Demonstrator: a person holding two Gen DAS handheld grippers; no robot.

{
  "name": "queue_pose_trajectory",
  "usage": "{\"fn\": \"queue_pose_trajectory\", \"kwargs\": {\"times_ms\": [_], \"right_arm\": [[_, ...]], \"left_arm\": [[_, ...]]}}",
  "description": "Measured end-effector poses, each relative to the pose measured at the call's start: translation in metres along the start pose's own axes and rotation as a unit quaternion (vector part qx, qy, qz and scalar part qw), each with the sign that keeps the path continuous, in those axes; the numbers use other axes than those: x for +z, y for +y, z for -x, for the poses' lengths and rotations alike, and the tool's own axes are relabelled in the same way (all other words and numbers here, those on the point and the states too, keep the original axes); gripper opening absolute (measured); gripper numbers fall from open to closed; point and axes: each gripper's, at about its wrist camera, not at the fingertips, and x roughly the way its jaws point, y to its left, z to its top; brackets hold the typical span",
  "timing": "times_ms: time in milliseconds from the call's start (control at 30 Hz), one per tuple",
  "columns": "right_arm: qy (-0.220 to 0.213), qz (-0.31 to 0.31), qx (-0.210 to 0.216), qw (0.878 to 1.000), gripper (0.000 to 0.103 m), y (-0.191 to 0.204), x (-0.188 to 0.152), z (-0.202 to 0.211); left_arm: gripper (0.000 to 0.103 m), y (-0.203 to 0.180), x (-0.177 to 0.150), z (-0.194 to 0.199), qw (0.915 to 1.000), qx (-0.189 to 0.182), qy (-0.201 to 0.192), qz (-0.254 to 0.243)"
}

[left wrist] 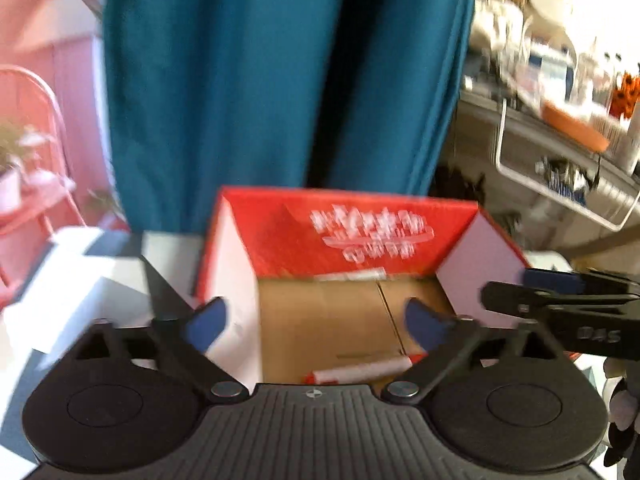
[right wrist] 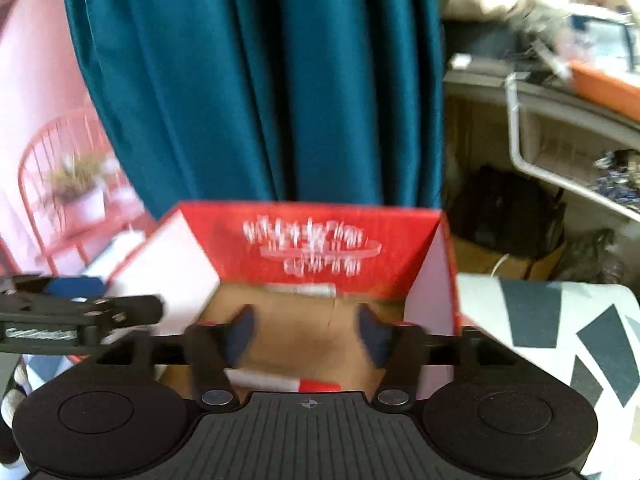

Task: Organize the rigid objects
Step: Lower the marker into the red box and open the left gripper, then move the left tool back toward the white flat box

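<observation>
Both wrist views look down into an open red box (left wrist: pixel 360 236) in the lower middle of the frame, its flaps raised so things can be dropped in. The left gripper (left wrist: pixel 316 326) hangs over the cardboard floor with its jaws wide apart and nothing between them. The right gripper (right wrist: pixel 306 334) also has its jaws apart and empty. A red-and-white marker (left wrist: pixel 360 370) lies on the box floor at the bottom of each frame, just under the jaws, probably released there. A second marker (left wrist: pixel 352 275) rests against the back wall.

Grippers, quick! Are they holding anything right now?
Left gripper: open, fingers empty, over the red box.
Right gripper: open, fingers empty.
</observation>
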Motion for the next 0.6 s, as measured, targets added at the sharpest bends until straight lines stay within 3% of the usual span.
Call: {"fn": "queue_pose_trajectory", "kwargs": {"times_ms": [67, 100, 300, 467, 600], "right_arm": [[-0.039, -0.014, 0.004, 0.999, 0.099, -0.001, -0.007, 0.018], [-0.054, -0.017, 0.008, 0.998, 0.103, -0.001, -0.011, 0.027], [-0.078, -0.006, -0.001, 0.997, 0.103, 0.007, -0.034, 0.058], [-0.116, -0.012, -0.001, 0.993, 0.103, 0.014, -0.064, 0.086], [-0.118, -0.019, -0.006, 0.993, 0.103, 0.020, -0.089, 0.099]], "left_arm": [[0.103, 0.004, -0.004, 0.018, 0.9999, 0.004, -0.012, -0.003], [0.103, 0.006, -0.007, 0.026, 0.9999, 0.007, -0.012, -0.006], [0.103, 0.014, -0.031, 0.062, 0.9991, 0.027, -0.016, -0.029], [0.103, 0.023, -0.058, 0.085, 0.9994, 0.024, -0.014, -0.023], [0.103, 0.020, -0.083, 0.098, 0.9992, 0.018, -0.021, -0.029]]}}
